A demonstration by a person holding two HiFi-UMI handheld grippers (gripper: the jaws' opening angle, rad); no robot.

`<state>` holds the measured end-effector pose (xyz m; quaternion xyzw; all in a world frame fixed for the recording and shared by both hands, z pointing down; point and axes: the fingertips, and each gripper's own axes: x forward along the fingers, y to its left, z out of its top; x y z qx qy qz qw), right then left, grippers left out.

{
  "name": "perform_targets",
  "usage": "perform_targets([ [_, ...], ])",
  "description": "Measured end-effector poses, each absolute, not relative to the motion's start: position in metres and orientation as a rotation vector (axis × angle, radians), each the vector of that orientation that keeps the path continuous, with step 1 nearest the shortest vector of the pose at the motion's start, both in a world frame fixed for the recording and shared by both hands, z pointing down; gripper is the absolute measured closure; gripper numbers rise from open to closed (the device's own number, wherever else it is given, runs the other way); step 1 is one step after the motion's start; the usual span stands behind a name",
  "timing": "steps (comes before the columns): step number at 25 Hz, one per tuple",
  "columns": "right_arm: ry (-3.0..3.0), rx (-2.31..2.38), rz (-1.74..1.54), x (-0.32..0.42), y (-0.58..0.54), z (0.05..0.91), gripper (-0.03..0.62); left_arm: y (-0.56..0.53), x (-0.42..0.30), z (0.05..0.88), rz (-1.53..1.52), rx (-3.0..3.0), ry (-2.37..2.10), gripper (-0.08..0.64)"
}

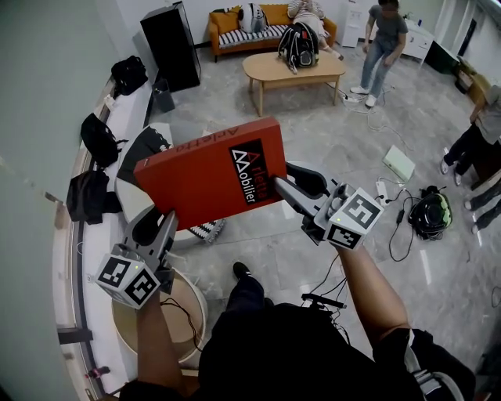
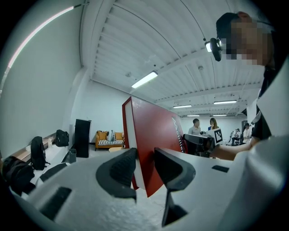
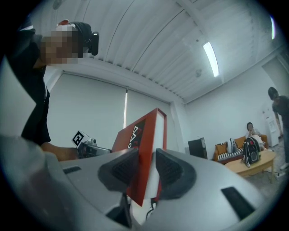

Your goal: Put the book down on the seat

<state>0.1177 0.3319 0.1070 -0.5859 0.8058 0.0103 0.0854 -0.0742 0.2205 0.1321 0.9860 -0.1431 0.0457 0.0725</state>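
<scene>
Left gripper (image 1: 160,222) jaws' tips hidden under book (image 1: 207,172)

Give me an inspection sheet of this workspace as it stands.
Surface: white bench along the wall, partly occupied.
Job's things: red book, held in the air, tilted, not yet on any seat.
Clutter: black bags on the bench; round wooden tub on the floor.
Grippers: left gripper and right gripper each clamped on opposite ends of the book.
Cables: loose cables and a power strip on the floor.
Surroundings: coffee table, sofa, people nearby.
</scene>
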Motion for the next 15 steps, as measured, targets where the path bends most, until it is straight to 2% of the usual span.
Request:
perform_targets([
  [7, 2.391, -1.772, -0.009, 0.151, 0.31, 0.124, 0.462, 0.195, -0.039, 0.149, 0.148, 2.95, -0.389, 0.417],
  [15, 2.39, -1.781, -0.05, 0.18, 0.23, 0.126, 0.462, 0.115, -0.01, 0.152, 0.161, 2.929, -0.369, 0.419],
])
